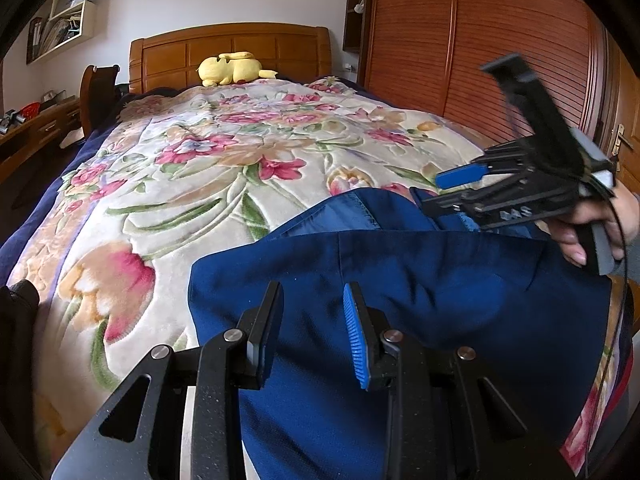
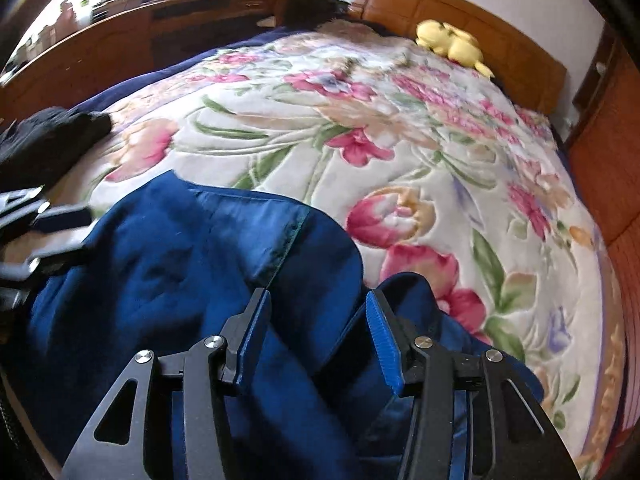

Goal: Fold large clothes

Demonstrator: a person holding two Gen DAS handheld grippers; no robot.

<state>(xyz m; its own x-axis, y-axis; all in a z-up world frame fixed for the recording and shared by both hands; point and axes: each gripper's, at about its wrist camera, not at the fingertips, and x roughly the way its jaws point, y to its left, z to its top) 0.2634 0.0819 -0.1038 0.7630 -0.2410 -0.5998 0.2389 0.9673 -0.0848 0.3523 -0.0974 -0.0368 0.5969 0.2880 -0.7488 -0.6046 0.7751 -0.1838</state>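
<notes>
Between my left fingers (image 1: 314, 332) lies only open space above the blue garment (image 1: 420, 292), spread apart. My right fingers (image 2: 318, 340) stand parted too, gripping nothing, cloth beneath. That garment lies on the floral blanket (image 1: 208, 152) at the bed's near edge, a yellow plush (image 1: 232, 68) by the headboard.

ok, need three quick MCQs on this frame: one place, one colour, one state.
1. Where does the yellow plush toy lie?
A. by the headboard
B. on the blue garment
C. on the desk

2. What colour is the garment being folded?
A. black
B. blue
C. red

3. How do the right gripper's jaws stand?
A. clamped on cloth
B. apart, with nothing pinched
C. out of view

Key: A, at the far end of the floral blanket; B, plain blue cloth; B, gap shows between pads.
</notes>
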